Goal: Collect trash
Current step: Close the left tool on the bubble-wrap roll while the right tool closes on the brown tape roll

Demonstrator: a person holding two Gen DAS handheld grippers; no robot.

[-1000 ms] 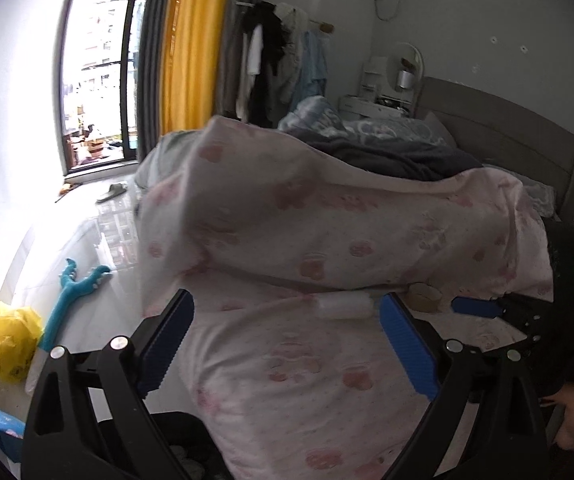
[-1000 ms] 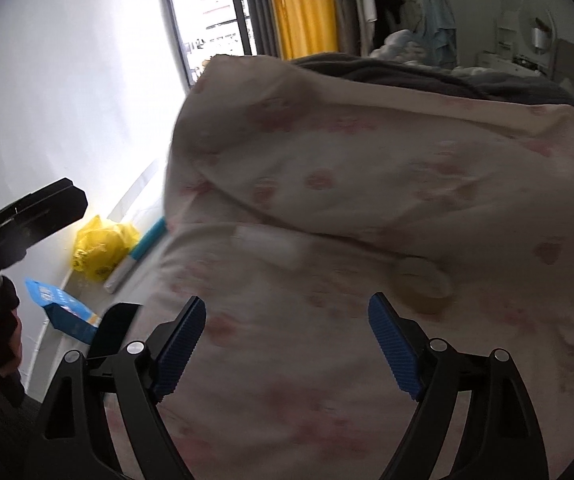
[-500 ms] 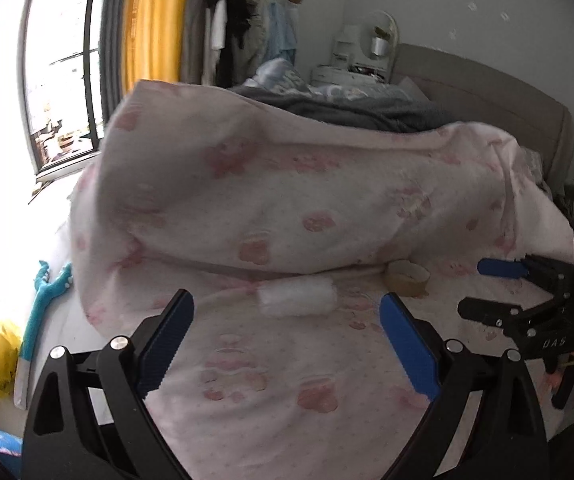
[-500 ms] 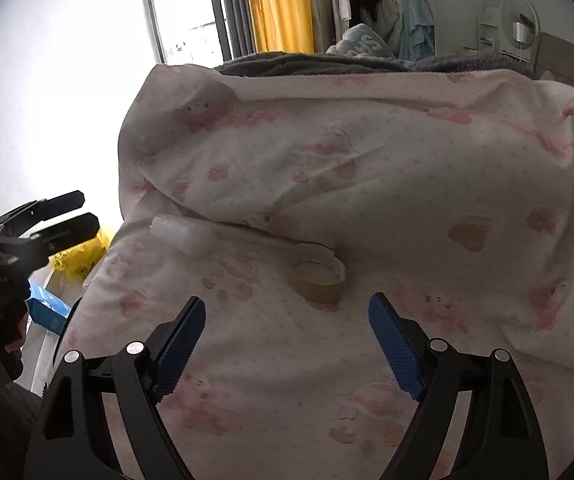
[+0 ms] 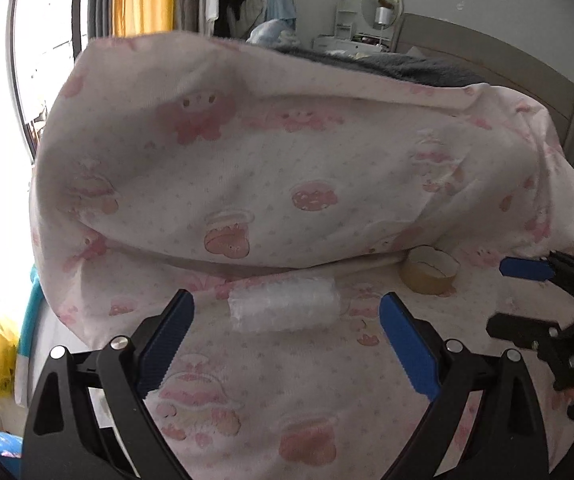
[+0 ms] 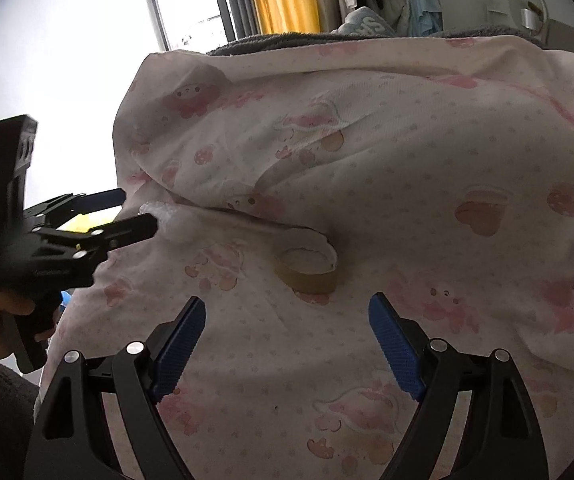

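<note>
Two grippers are in play, both gaping wide with nothing between the blue pads. The left gripper (image 5: pixel 287 316) lines up on the crumpled roll of clear plastic wrap (image 5: pixel 285 309), which lies on the pink, cartoon-printed bedsheet (image 5: pixel 271 412) just ahead of the tips. The right gripper (image 6: pixel 287 316) points at the near-spent brown tape ring (image 6: pixel 307 266), lying flat a little beyond its fingers, tucked against the fold of the pink quilt (image 6: pixel 407 152).

Risks now: the wrap looks light and slick, so a shallow close could squeeze it forward out of the pads, or pinch sheet fabric along with it. The tape ring lies low; jaws coming down at this slant may push it under the quilt fold or catch the bedding instead. The two tools work close together and could knock each other.

Writing: white letters on a grey cloth (image 6: pixel 367 24) behind the bed, too cut off to read.
</note>
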